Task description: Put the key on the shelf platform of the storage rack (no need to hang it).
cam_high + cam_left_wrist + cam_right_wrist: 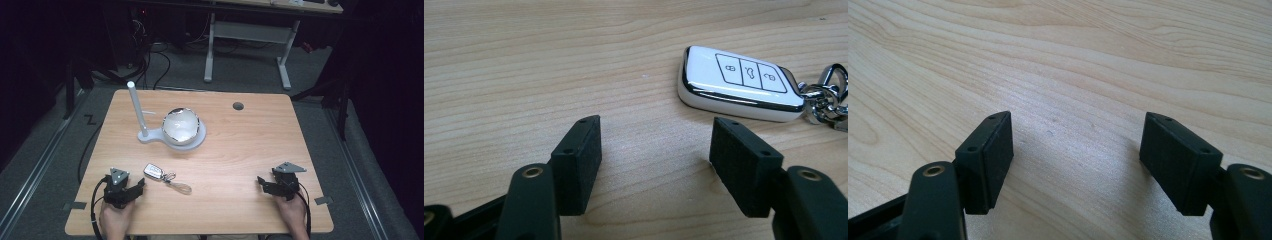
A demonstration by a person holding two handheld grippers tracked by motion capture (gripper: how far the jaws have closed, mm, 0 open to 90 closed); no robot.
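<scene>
- High view: a wooden table (240,150) is taking up the middle of the frame, with a small round hole (238,106) lying near its upper edge, right of centre.
- A white stand (172,137) is sitting in the upper left part of the tabletop, with an upright white post (136,107) at its left end and a shiny round bowl (181,125) resting on its round base.
- The left gripper (136,188) is lying at the lower left of the table, a hand (114,220) holding it, its jaws spread wide with nothing between them.
- The right gripper (261,183) is resting at the lower right, held by the other hand (292,212), its jaws also standing apart over bare wood.
- A white car key (154,172) is lying just right of the left gripper, apart from it; in the left gripper view it (739,82) is sitting at the upper right, beyond the right-hand jaw.
- A metal key ring (176,183) is trailing from the key toward the lower right.
</scene>
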